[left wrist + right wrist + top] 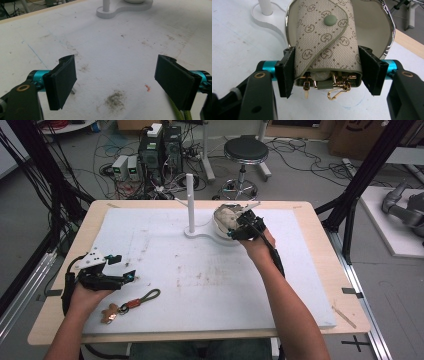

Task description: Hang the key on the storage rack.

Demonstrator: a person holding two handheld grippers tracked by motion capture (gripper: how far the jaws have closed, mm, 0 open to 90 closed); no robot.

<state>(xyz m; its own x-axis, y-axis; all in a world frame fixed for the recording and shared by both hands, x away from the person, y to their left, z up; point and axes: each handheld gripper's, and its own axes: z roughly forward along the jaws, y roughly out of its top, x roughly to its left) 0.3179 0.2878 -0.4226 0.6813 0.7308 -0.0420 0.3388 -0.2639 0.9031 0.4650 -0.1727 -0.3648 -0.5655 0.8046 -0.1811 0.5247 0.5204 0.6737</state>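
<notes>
Lab room, cables and a stool (pixel 245 151) on the floor behind; a wooden table (pixel 60 270) topped with a stained white mat (pixel 210 285).

At the far side of the mat I see a white stand (pixel 192 227) with an upright post and, joined to it, a shallow bowl (pixel 372 22) with a shiny rim. My right gripper (pixel 327 71) has its jaws clamped on both sides of a beige patterned key pouch (pixel 327 37). The pouch's snap flap is closed, and gold hooks hang out of its open lower end. Its far end lies over the bowl and seems to rest inside it; I can't tell if it touches the bottom. Apart from the pouch I see nothing else in the bowl.

My left gripper (pixel 115 82) sits low at the near left with jaws wide, nothing between them, just above the bare mat. Next to it lies a keyring (pixel 131 304) with a green cord loop and a small brown gingerbread charm, untouched.

Progress, my read: the pouch is about delivered into the bowl but not released. Left to do: open the right jaws and pull back. The keyring may be next for the left gripper, a guess.
</notes>
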